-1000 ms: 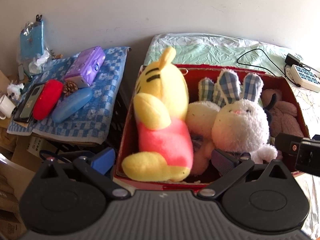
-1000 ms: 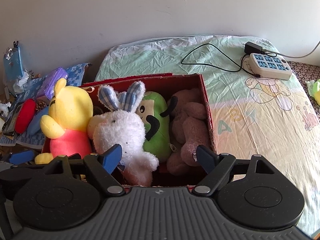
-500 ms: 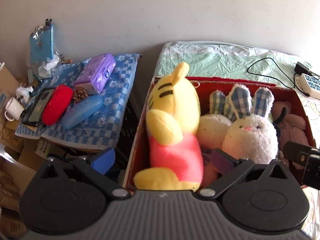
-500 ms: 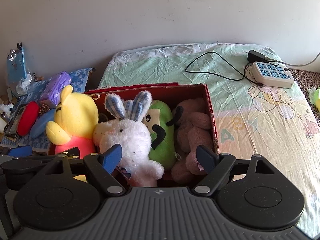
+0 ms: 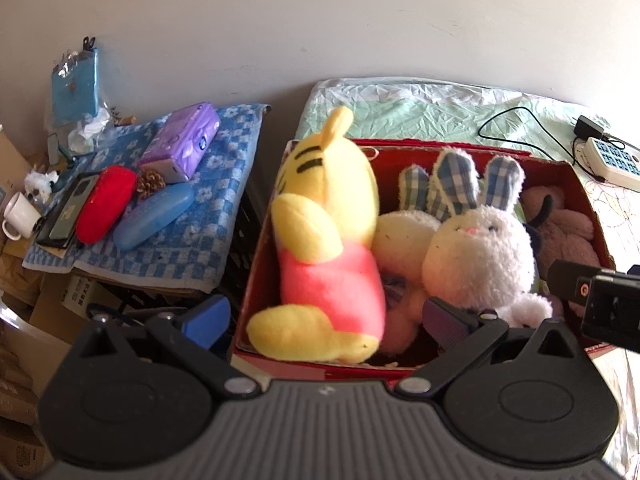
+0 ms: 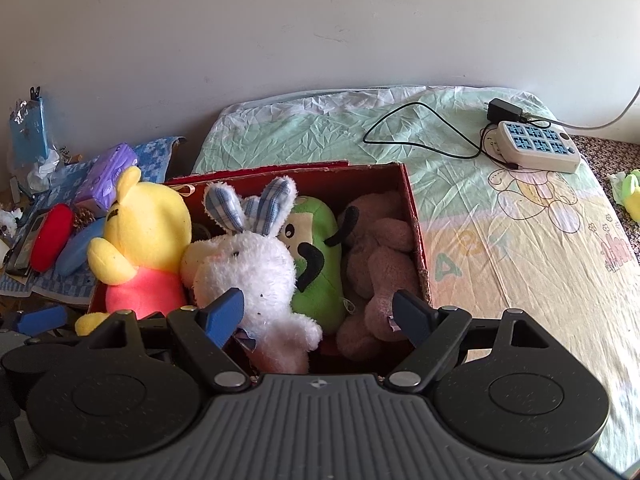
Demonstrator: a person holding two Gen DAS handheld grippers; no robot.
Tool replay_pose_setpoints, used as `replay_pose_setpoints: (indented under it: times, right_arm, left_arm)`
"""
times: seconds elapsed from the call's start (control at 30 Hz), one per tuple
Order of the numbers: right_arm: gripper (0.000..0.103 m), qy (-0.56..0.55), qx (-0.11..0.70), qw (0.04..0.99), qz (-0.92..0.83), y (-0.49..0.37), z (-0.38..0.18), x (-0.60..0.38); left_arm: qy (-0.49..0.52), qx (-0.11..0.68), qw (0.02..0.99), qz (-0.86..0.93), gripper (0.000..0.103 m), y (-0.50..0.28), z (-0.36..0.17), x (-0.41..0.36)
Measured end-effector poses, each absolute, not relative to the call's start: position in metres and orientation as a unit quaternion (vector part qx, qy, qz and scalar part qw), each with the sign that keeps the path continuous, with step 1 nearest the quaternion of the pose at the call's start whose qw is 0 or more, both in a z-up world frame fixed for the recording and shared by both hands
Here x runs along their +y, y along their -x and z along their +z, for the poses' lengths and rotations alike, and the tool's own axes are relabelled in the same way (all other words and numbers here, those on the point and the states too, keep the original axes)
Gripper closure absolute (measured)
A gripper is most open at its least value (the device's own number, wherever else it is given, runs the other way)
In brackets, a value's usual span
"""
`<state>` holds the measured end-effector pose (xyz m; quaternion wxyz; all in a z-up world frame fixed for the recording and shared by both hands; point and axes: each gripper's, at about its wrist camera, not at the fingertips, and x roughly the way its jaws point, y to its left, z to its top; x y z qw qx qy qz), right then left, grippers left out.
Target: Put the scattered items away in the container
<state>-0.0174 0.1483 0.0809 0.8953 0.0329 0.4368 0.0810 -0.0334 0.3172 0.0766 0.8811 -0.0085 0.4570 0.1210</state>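
Both the left gripper (image 5: pixel 326 322) and the right gripper (image 6: pixel 318 314) hang with jaws apart and empty, just before the red box (image 6: pixel 418 240) on the bed (image 6: pixel 500 220). Packed inside are a yellow bear (image 5: pixel 328 232), white rabbit (image 6: pixel 248 272), green toy (image 6: pixel 316 264) and brown toy (image 6: pixel 380 264). They look light, soft and squashy; a pinch across a limb or ear should hold best.

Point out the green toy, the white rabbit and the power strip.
green toy (image 6: pixel 320 276), right wrist view, on its body
white rabbit (image 6: pixel 248 268), right wrist view, on its head
power strip (image 6: pixel 538 152), right wrist view, on its top face
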Motion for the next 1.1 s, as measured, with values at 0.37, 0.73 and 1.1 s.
replay_pose_setpoints:
  times: [0.37, 0.73, 1.1]
  right_arm:
    - [0.019, -0.015, 0.425, 0.901, 0.083, 0.021, 0.084, 0.159]
    - [0.019, -0.018, 0.434, 0.896, 0.093, 0.021, 0.079, 0.164]
    - [0.019, -0.026, 0.436, 0.896, 0.087, 0.023, 0.079, 0.160]
  left_arm:
    - [0.015, 0.448, 0.885, 0.128, 0.001, 0.042, 0.077, 0.322]
    - [0.023, 0.447, 0.883, 0.140, 0.001, 0.045, 0.075, 0.332]
    - [0.015, 0.447, 0.884, 0.136, 0.001, 0.043, 0.075, 0.328]
